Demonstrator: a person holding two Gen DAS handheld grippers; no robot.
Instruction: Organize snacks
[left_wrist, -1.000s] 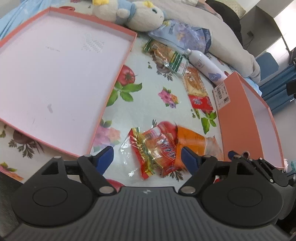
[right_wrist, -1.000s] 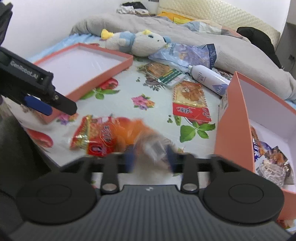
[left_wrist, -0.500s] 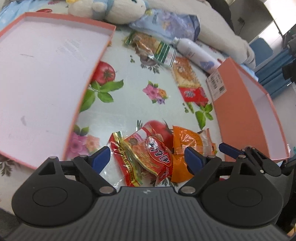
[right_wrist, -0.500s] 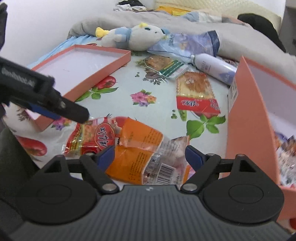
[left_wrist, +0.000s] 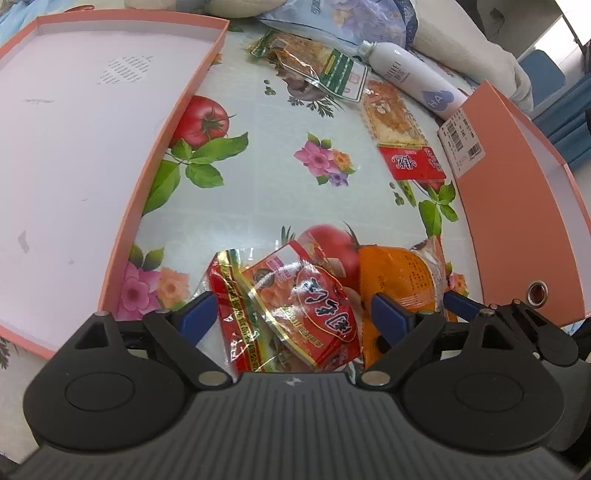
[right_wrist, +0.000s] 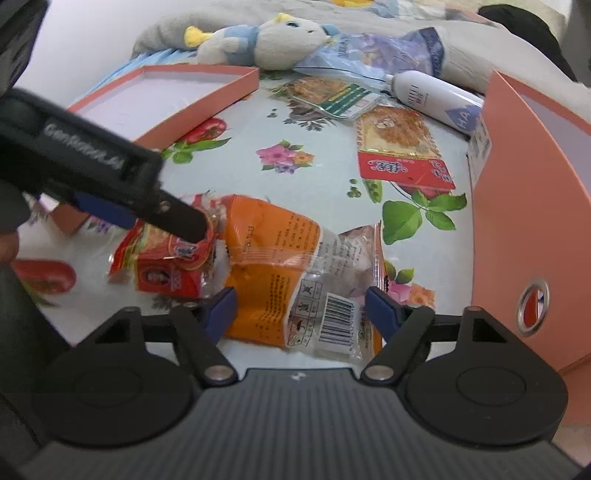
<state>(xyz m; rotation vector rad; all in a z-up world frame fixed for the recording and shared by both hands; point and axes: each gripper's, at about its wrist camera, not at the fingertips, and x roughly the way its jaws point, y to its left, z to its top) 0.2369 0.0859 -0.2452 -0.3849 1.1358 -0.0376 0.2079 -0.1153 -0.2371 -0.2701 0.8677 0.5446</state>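
A red snack packet (left_wrist: 295, 306) lies on the flowered tablecloth, overlapping an orange packet (left_wrist: 399, 277) to its right. My left gripper (left_wrist: 291, 314) hangs low over the red packet; its jaws are opening and straddle the packet without pressing on it. In the right wrist view the orange packet (right_wrist: 280, 258), barcode up, lies between the blue pads (right_wrist: 221, 306) of my right gripper (right_wrist: 301, 306). Those jaws are closing, and no firm squeeze shows. The left gripper (right_wrist: 99, 177) reaches in from the left there, its tip over the red packet (right_wrist: 166, 266).
An open orange box (left_wrist: 517, 206) stands on the right, and its shallow lid (left_wrist: 74, 129) lies on the left. Behind are a red-and-yellow cracker pack (left_wrist: 402, 136), a green-labelled packet (left_wrist: 314, 62), a white bottle (left_wrist: 410, 77), a blue bag (right_wrist: 376, 48) and a plush toy (right_wrist: 258, 40).
Both grippers have sunk toward the table. The left one has slid over the red packet. The right jaws opened wide around the orange packet and have since narrowed.
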